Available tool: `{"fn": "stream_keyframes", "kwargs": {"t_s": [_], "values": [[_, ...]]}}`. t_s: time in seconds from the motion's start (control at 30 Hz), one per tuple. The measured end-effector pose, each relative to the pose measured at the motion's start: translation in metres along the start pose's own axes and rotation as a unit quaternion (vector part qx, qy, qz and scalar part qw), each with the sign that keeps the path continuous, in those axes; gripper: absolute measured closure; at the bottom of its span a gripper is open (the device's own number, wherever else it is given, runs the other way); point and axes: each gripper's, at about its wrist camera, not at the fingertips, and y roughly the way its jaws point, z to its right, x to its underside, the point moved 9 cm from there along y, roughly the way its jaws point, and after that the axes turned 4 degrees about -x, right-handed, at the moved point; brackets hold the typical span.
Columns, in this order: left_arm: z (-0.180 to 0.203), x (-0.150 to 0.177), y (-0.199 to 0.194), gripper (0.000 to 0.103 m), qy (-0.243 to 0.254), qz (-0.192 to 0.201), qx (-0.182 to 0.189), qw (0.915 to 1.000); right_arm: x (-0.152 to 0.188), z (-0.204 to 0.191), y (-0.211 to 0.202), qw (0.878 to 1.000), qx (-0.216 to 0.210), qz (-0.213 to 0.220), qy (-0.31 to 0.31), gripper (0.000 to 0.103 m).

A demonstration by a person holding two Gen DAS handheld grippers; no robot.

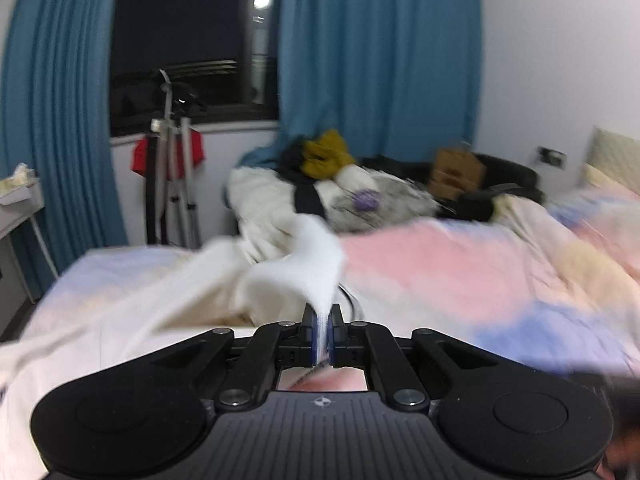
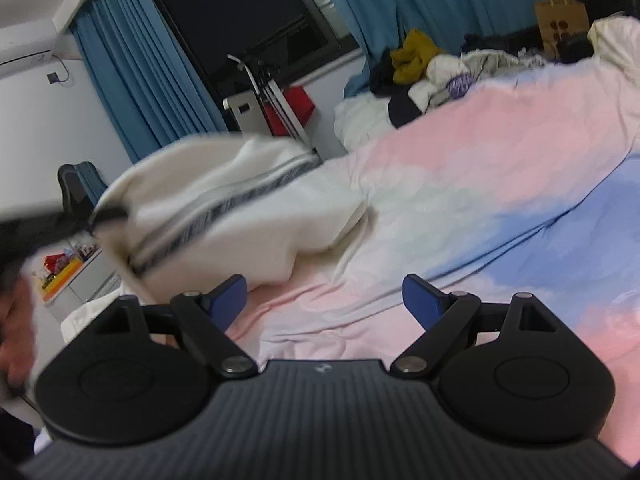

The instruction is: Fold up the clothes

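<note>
Both tongs are mine: left tongs [image 1: 321, 328] pinch one soft cream garment [image 1: 168, 292], right tongs [image 2: 323, 298] are spread and hold nothing. One bed [image 1: 460, 276] carries a smooth pastel cover. The garment [image 2: 224, 220] hangs above it, blurred, its dark stripe [image 2: 224, 204] running diagonally.

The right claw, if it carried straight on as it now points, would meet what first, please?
Probably the pink, white and blue bed cover; the open right claw points onto it, depth unclear.
</note>
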Motion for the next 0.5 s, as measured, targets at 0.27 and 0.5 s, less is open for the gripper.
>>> {"fn": "stream_keyframes", "kwargs": {"t_s": [0.27, 0.5], "values": [[0.026, 0.11, -0.047, 0.1, -0.088, -0.05, 0.019, 0.9947, 0.0, -0.027, -0.045, 1.0, -0.023, 0.008, -0.001, 0.016], [-0.001, 0.115, -0.043, 0.1, -0.174, -0.03, 0.045, 0.9833, -0.006, -0.054, -0.016, 0.998, -0.023, -0.048, -0.022, 0.026]]}}
